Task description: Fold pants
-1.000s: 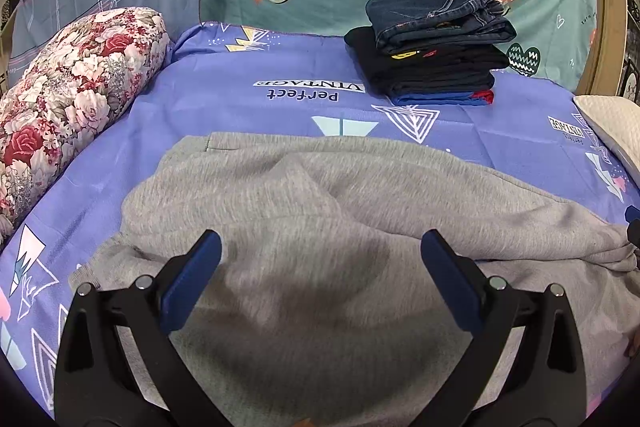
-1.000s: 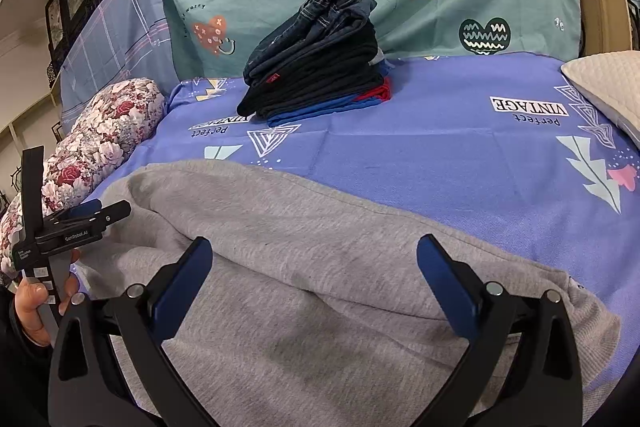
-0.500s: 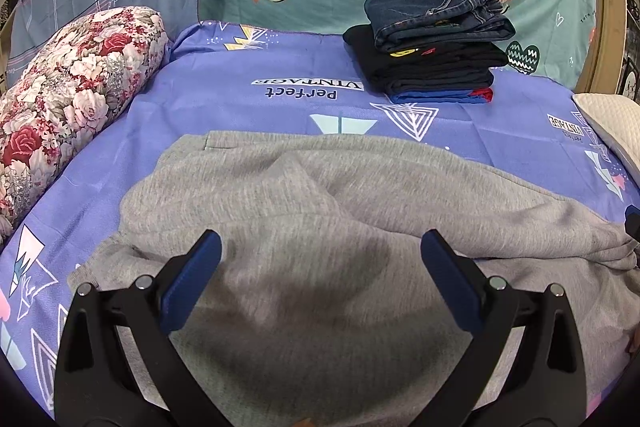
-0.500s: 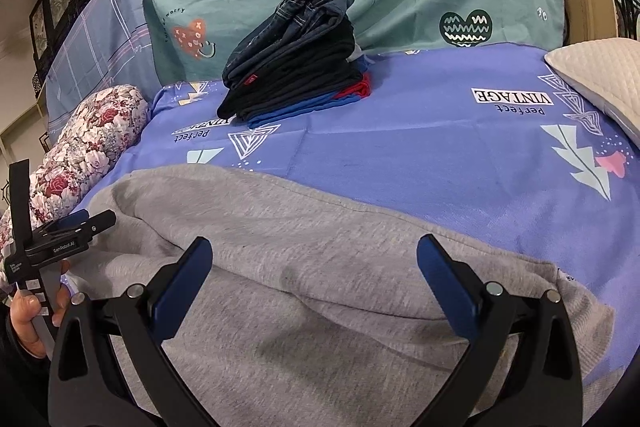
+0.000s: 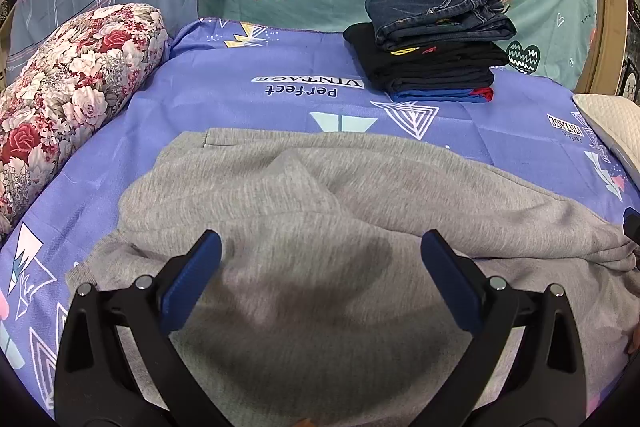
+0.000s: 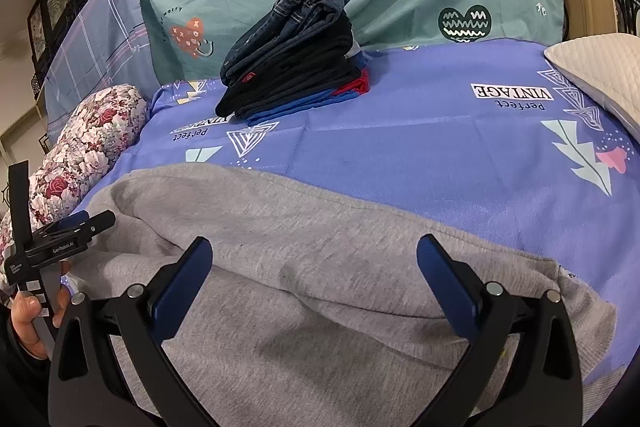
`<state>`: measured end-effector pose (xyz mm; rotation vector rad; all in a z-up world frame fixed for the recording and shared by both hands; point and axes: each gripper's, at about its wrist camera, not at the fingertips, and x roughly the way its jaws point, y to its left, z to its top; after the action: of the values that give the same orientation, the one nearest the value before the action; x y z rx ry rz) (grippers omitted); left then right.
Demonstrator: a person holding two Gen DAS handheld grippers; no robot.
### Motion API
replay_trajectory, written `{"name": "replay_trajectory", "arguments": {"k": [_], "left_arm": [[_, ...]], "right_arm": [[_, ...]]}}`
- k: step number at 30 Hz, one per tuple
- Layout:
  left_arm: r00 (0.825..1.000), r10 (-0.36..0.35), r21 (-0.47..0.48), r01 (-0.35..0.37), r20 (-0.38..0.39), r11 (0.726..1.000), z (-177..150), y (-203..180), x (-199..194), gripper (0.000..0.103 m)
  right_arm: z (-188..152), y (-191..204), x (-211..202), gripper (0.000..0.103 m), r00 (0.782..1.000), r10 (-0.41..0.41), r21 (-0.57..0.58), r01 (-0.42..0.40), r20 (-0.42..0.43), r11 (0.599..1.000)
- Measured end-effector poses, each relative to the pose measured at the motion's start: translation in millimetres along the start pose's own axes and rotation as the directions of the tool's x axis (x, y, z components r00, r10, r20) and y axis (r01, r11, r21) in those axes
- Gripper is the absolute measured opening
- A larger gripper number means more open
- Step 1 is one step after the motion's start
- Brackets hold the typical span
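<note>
Grey pants (image 5: 344, 227), "Perfect VINTAGE" bedsheet (image 5: 256, 107)

Right gripper (image 6: 314, 269) shifted over the second: its view swung left and tipped, so the folded stack (image 6: 292, 55) and the left gripper (image 6: 66, 233) slid rightward in frame. Left wrist view barely drifted; the grey pants' (image 5: 320, 247) left edge sat a touch further left.
</note>
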<state>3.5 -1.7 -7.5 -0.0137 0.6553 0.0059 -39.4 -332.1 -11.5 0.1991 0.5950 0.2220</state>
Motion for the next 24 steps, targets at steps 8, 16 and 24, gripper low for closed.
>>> {"name": "replay_trajectory", "arguments": {"k": [8, 16, 24], "left_arm": [[1.000, 0.000, 0.000, 0.000, -0.001, 1.000, 0, 0, 0, 0.101], [1.000, -0.002, -0.008, 0.002, -0.008, 1.000, -1, 0, 2, 0.101], [0.984, -0.167, -0.123, 0.159, -0.059, 0.980, 27, 49, -19, 0.101]], "right_arm": [[-1, 0, 2, 0.102, 1.000, 0.000, 0.008, 0.001, -0.006, 1.000], [-2, 0, 3, 0.102, 1.000, 0.001, 0.004, -0.001, -0.011, 1.000], [-1, -1, 3, 0.102, 1.000, 0.004, 0.004, -0.004, -0.006, 1.000]]}}
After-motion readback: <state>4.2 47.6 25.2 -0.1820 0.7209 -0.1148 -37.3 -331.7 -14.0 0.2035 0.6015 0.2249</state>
